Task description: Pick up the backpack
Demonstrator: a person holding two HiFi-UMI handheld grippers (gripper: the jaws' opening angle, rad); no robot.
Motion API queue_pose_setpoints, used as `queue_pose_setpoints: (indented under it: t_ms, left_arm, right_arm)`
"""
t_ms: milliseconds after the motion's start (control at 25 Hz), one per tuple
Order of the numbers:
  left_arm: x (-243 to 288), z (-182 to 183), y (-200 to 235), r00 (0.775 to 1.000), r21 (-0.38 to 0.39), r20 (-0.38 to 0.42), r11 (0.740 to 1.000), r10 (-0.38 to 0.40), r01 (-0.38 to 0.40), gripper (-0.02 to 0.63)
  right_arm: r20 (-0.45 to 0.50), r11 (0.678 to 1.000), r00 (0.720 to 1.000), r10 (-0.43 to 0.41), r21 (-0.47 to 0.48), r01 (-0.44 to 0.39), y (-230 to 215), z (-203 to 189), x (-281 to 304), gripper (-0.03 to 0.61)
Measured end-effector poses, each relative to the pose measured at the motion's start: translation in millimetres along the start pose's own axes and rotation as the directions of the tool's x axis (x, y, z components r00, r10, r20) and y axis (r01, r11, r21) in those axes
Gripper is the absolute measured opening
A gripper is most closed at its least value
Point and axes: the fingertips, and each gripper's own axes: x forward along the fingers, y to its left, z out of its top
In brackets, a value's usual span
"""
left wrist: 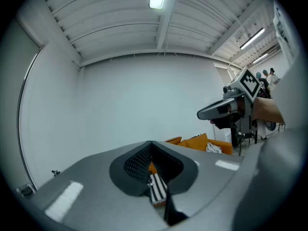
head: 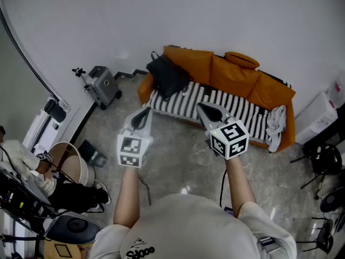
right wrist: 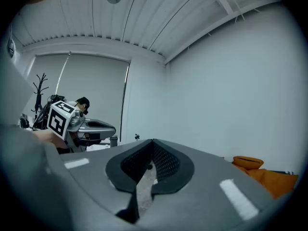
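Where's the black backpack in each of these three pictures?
Head view: backpack upper middle, on the sofa's left end.
Left gripper view: not visible.
Right gripper view: not visible.
Shared landmark: the orange sofa, centre right in the left gripper view, lower right edge in the right gripper view.

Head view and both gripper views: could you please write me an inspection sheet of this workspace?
Surface: orange sofa with striped seat cover, on a pale floor.
Job's things: black backpack lies on the sofa's left end, untouched.
Clutter: pale cloth on the sofa's right end; grey suitcase on the floor.
Grippers: left gripper and right gripper both shut, empty, short of the sofa.
Cables: black cable hangs below the right gripper.
Surroundings: white wall; stands at right.
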Motion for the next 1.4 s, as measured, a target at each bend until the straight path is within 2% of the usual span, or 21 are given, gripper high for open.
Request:
queue_pose_setpoints:
  t_ms: [600, 1400]
  left_arm:
    - [-4, 6, -8, 0.999, 0.013, 0.032, 1.0, -0.005, 0.005, 0.011]
    - [12, 6, -7, 1.0, 0.015, 0.015, 1.0, -0.023, 0.023, 0.009]
  right_arm:
    - [0.028, 1.0, 1.0, -0.007, -0.015, 0.008, -2, 5, -11, 0.002]
    - [0.041, 1.0, 0.999, -0.022, -0.005, 0.023, -14, 4, -2, 0.003]
